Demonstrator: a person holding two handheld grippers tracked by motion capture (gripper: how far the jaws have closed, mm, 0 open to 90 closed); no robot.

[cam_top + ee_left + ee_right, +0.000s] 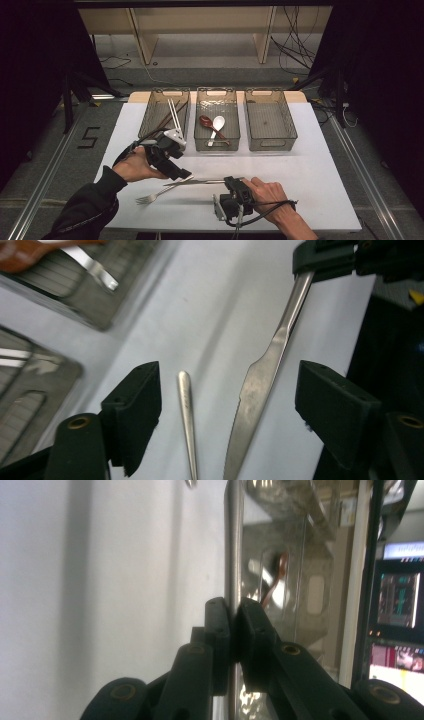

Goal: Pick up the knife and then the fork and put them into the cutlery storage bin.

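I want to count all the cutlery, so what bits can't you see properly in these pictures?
- Knife: in the high view its handle end is hidden by the right hand-held gripper; in the left gripper view its tip is cut off by the bottom edge.
- Fork: its handle end is hidden under the left hand-held gripper.
- Chopsticks in the left basket: too thin to count.

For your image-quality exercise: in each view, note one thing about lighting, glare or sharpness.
High view: white table brightly lit, surroundings dark. Left gripper view: knife sharp with glare, bins blurred. Right gripper view: knife handle and background soft, monitor glowing.
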